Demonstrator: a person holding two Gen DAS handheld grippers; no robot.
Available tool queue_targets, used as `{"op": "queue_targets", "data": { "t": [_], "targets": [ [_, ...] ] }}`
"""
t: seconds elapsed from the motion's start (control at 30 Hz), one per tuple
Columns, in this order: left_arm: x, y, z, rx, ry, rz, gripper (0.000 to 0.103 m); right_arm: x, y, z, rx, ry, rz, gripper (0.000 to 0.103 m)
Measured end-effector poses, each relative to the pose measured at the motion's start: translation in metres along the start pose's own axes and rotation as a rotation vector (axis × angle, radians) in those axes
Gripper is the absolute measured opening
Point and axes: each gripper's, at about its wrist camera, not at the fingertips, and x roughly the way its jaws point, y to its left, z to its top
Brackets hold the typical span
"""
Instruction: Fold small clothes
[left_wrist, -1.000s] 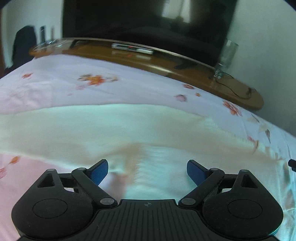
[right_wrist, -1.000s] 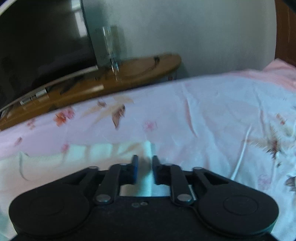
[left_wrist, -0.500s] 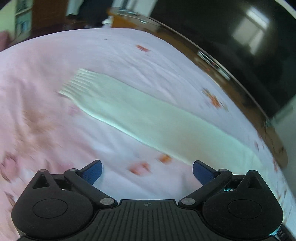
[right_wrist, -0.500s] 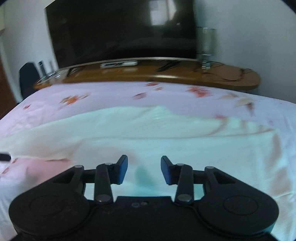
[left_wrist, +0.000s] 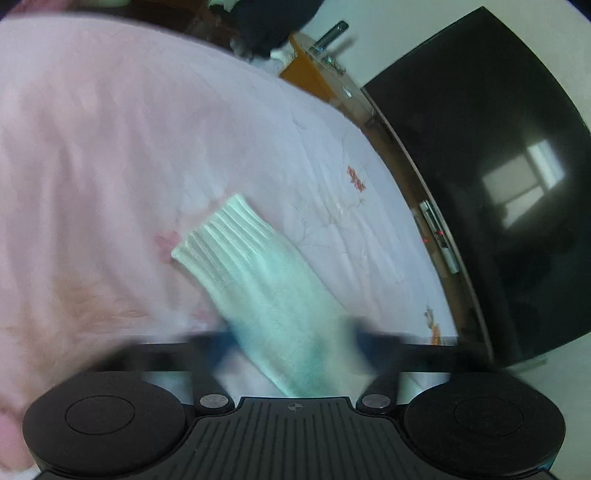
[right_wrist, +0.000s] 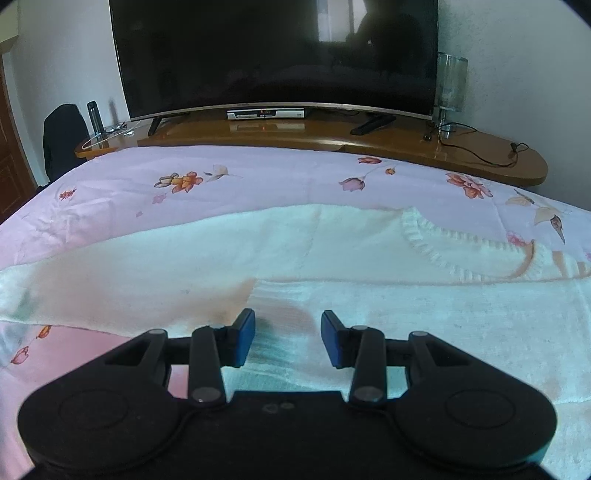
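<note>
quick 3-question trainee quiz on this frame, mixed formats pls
1. True or false: the right gripper is clamped on the white sweater.
2. Multiple choice. What lies between the left gripper fingers? A) the sweater sleeve B) a remote C) bare bedsheet
3. Fill in: behind the bed, on the wooden stand, stands a dark ____.

Key:
1. False; its fingers stand apart over the sweater, gripping nothing.
2. A; the sleeve runs between them, ribbed cuff away from the camera. The fingers are blurred, so whether they pinch it cannot be told.
3. TV.
</note>
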Motion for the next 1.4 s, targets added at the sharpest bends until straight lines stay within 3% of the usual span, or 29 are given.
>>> {"op": "queue_targets", "data": {
  "t": [0.03,0.1,0.2,0.3,0.37,0.43,0.5,0.63,0.8,0.97,1.07,1.1,1.13,1.17,1.2,1.23,1.27,1.33,1.4],
  "targets": [
    [0.009,0.004,0.001,-0.035,0.03,-0.001,0.003,0.0,0.0,0.0,-0.002,-0.005,-0.004,0.039],
    [0.016,0.007,-0.001,-0.067,0.008,-0.009,0.003,0.001,-0.002,0.001,-0.005,-0.008,-0.011,0.039],
    [0.016,-0.004,-0.004,-0.015,-0.037,0.002,0.003,-0.001,-0.006,0.001,-0.012,-0.009,-0.02,0.039],
    [0.006,-0.034,-0.009,0.12,-0.091,-0.003,0.003,-0.005,-0.008,0.002,-0.031,-0.037,-0.037,0.039],
    [-0.007,-0.069,-0.016,0.251,-0.127,-0.061,0.003,-0.003,-0.008,0.0,-0.051,-0.041,-0.053,0.04],
    [-0.014,-0.107,-0.028,0.357,-0.121,-0.125,0.003,0.015,-0.007,-0.008,-0.092,0.038,-0.053,0.041],
    [-0.016,-0.147,-0.048,0.467,-0.106,-0.188,0.003,0.014,-0.009,-0.011,-0.105,0.013,-0.047,0.041],
    [-0.013,-0.217,-0.113,0.64,0.008,-0.323,0.003,-0.008,-0.036,-0.003,0.029,-0.024,-0.004,0.04],
    [0.007,-0.273,-0.227,0.781,0.221,-0.434,0.003,-0.042,-0.095,-0.008,0.139,-0.045,0.018,0.042],
    [0.028,-0.295,-0.321,0.894,0.417,-0.381,0.003,-0.066,-0.157,-0.028,0.212,-0.032,-0.021,0.046],
    [0.017,-0.302,-0.335,0.905,0.469,-0.389,0.003,-0.072,-0.178,-0.041,0.248,-0.013,-0.016,0.048],
    [0.015,-0.309,-0.33,0.918,0.476,-0.394,0.004,-0.073,-0.181,-0.044,0.256,-0.013,-0.01,0.056],
    [0.016,-0.315,-0.328,0.931,0.477,-0.394,0.021,-0.073,-0.183,-0.046,0.261,-0.014,-0.006,0.063],
    [0.011,-0.315,-0.319,0.937,0.47,-0.405,0.064,-0.073,-0.182,-0.048,0.26,-0.02,-0.001,0.072],
    [0.005,-0.313,-0.312,0.929,0.435,-0.41,0.078,-0.073,-0.179,-0.048,0.25,-0.025,0.009,0.072],
    [-0.005,-0.311,-0.304,0.913,0.363,-0.409,0.102,-0.074,-0.176,-0.049,0.239,-0.028,0.014,0.072],
    [-0.013,-0.307,-0.297,0.91,0.305,-0.413,0.103,-0.074,-0.173,-0.048,0.23,-0.036,0.018,0.072],
    [-0.022,-0.308,-0.284,0.945,0.284,-0.417,0.103,-0.069,-0.163,-0.044,0.219,-0.037,0.021,0.072],
    [-0.027,-0.303,-0.27,0.965,0.256,-0.371,0.103,-0.061,-0.155,-0.039,0.212,-0.033,0.03,0.071]
  ]
}}
